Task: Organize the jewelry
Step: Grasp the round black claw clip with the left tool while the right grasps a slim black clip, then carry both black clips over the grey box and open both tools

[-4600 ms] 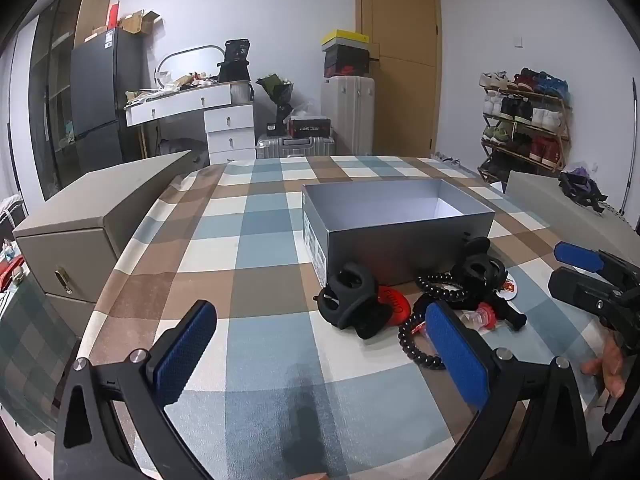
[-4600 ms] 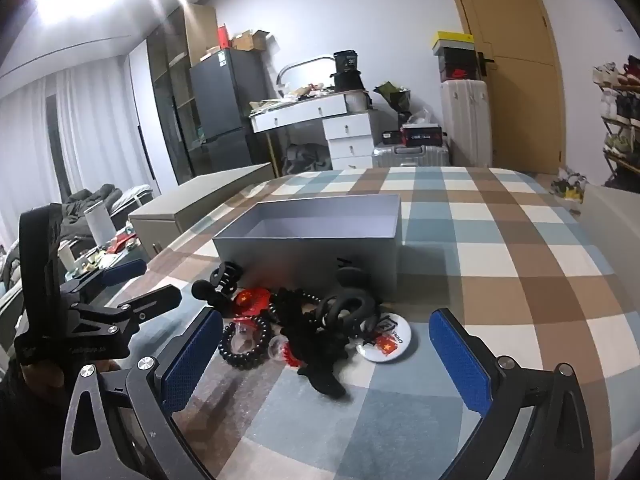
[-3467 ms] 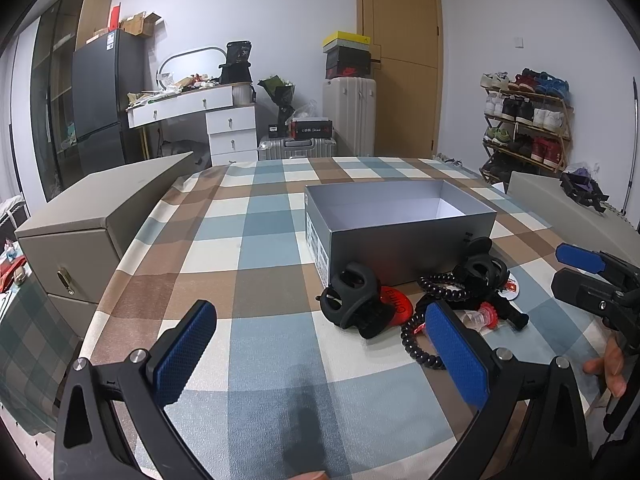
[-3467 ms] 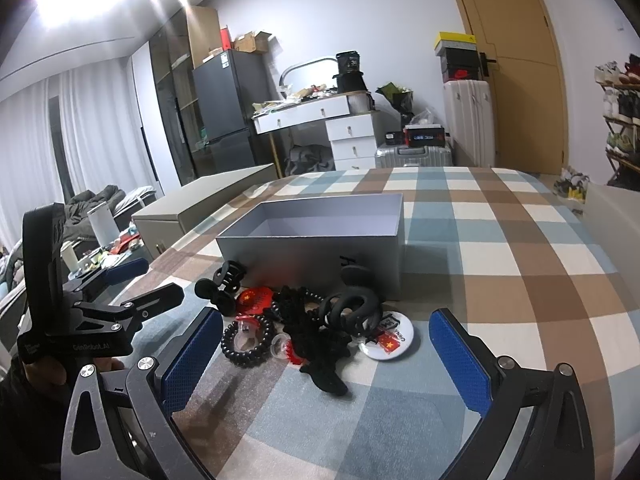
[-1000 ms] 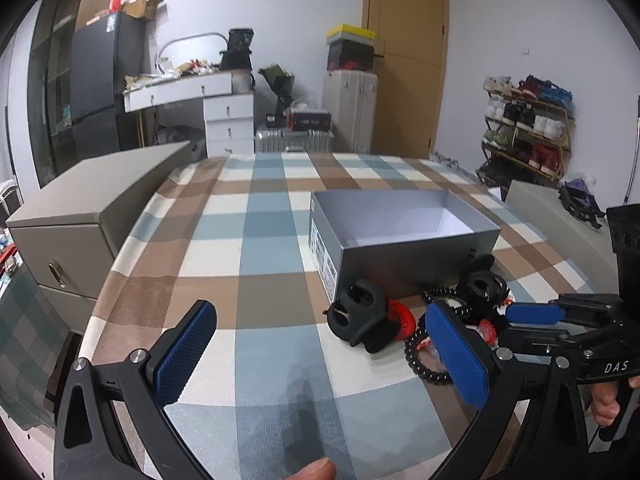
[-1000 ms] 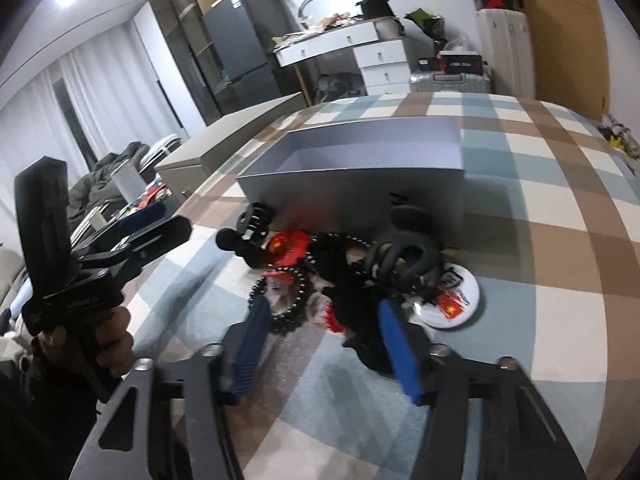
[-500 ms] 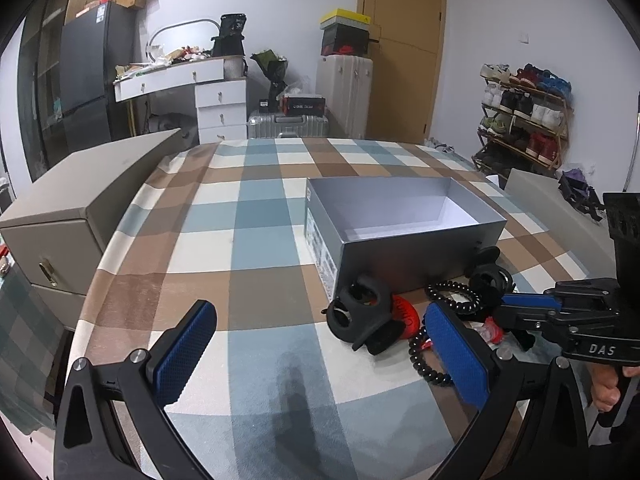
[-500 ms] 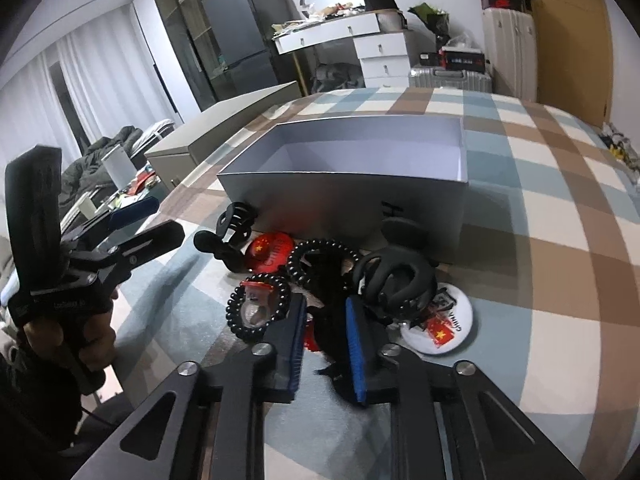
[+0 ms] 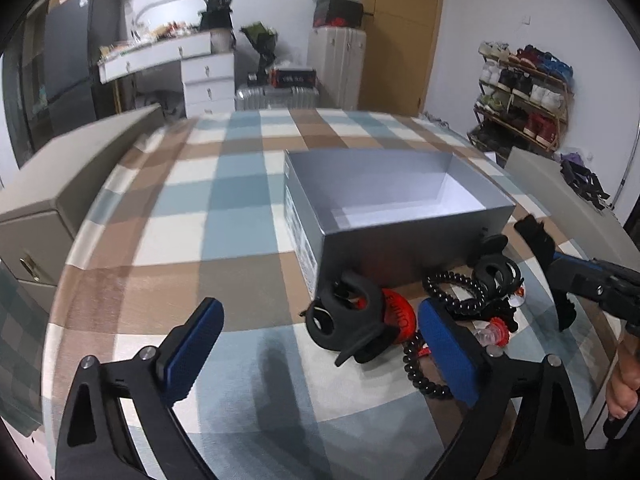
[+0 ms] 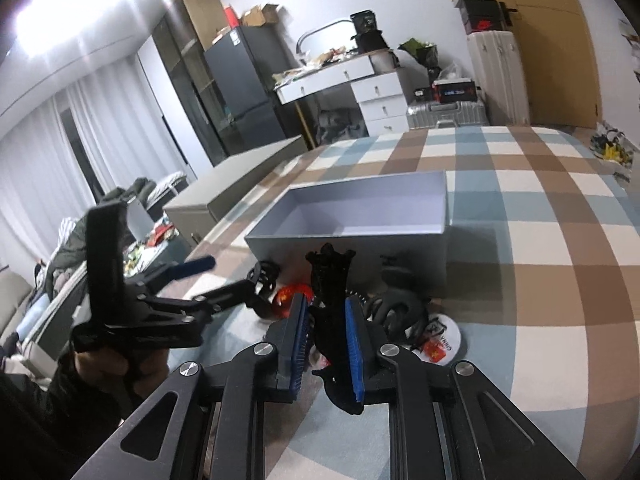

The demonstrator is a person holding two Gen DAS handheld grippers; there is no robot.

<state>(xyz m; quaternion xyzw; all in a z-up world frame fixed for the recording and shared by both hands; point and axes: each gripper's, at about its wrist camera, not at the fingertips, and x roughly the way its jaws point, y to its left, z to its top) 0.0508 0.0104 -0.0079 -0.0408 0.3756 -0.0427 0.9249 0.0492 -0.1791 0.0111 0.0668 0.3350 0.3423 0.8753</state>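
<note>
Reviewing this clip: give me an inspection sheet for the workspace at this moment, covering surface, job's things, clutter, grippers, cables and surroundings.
Surface: checked tablecloth in blue, brown and white.
Job's things: open grey box, nothing visible inside; a pile in front of its near wall holds a black claw clip, a red disc, a black coil band and a white round badge.
Clutter: nothing seen apart from the pile.
Grippers: right gripper shut on a black hair clip, lifted clear of the pile; left gripper with jaws closing, nothing between them.
Cables: nothing seen.
Surroundings: grey cabinet, white desk, shoe rack, wooden door.
</note>
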